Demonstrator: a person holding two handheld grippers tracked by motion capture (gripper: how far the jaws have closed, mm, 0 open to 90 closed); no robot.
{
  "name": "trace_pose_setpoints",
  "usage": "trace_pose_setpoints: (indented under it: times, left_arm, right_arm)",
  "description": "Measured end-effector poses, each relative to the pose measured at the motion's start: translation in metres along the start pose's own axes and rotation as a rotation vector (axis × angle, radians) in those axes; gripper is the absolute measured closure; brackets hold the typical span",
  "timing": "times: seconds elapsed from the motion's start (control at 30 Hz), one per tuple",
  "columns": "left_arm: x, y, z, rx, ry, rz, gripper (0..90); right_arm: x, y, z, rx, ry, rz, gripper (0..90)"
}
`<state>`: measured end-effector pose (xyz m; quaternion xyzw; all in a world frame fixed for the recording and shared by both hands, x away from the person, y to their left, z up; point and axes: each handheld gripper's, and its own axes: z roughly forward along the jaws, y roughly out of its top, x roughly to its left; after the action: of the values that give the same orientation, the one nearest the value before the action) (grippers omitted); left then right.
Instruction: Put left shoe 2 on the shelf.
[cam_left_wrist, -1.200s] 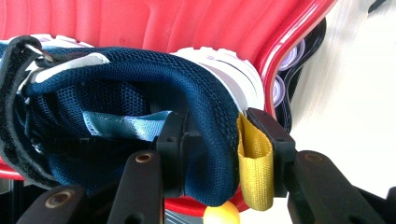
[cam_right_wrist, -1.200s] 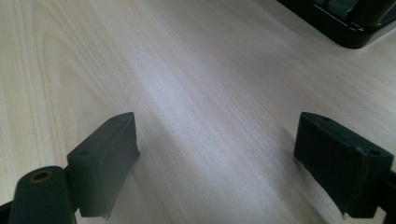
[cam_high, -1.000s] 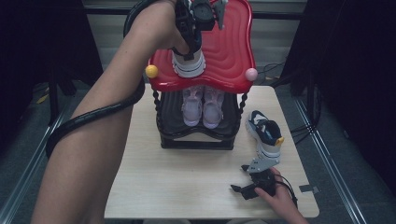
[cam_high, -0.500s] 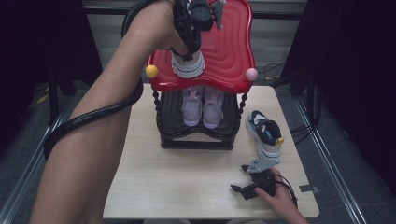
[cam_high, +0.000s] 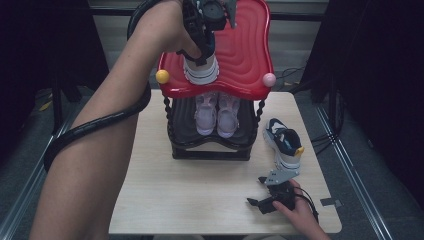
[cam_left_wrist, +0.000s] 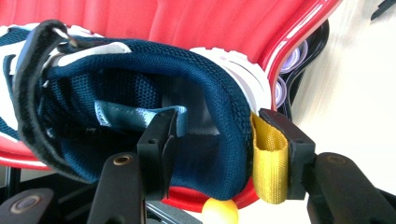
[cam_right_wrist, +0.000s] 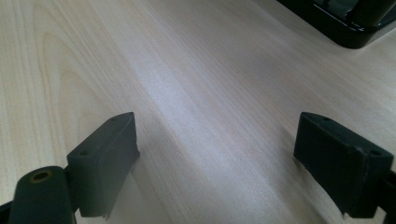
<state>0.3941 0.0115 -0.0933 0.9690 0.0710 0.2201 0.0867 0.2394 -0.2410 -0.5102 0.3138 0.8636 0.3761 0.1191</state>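
On the red shelf (cam_high: 245, 55), left tongs (cam_left_wrist: 219, 154) seemingly clamp the navy sneaker's (cam_left_wrist: 140, 88) heel; right tongs (cam_right_wrist: 229, 163) gape.

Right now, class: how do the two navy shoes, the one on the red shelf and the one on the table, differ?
The shoe on the red shelf is clamped at its heel by the left gripper; the shoe on the table lies free, with the right gripper open nearby. One sits atop the rack, the other beside it on the table. Both are navy with white soles and a yellow heel tab.

Open tabletop (cam_high: 200, 190) in front of the rack (cam_high: 212, 145); lone sneaker (cam_high: 284, 142) blocking its right side.
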Motion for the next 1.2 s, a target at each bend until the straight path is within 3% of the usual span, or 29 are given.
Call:
trace_pose_setpoints:
  times: [0.37, 1.0, 1.2]
  left_arm:
    - [0.001, 0.000, -0.002, -0.034, -0.018, -0.054, 39.2]
    - [-0.001, 0.000, -0.008, -0.065, -0.020, -0.079, 32.3]
    - [0.001, -0.003, -0.011, -0.052, -0.032, -0.098, 29.5]
  right_arm:
    - [0.000, 0.000, 0.000, 0.000, 0.000, 0.001, 12.7]
    - [0.000, 0.000, 0.000, 0.000, 0.000, 0.001, 12.7]
    - [0.000, 0.000, 0.000, 0.000, 0.000, 0.001, 12.7]
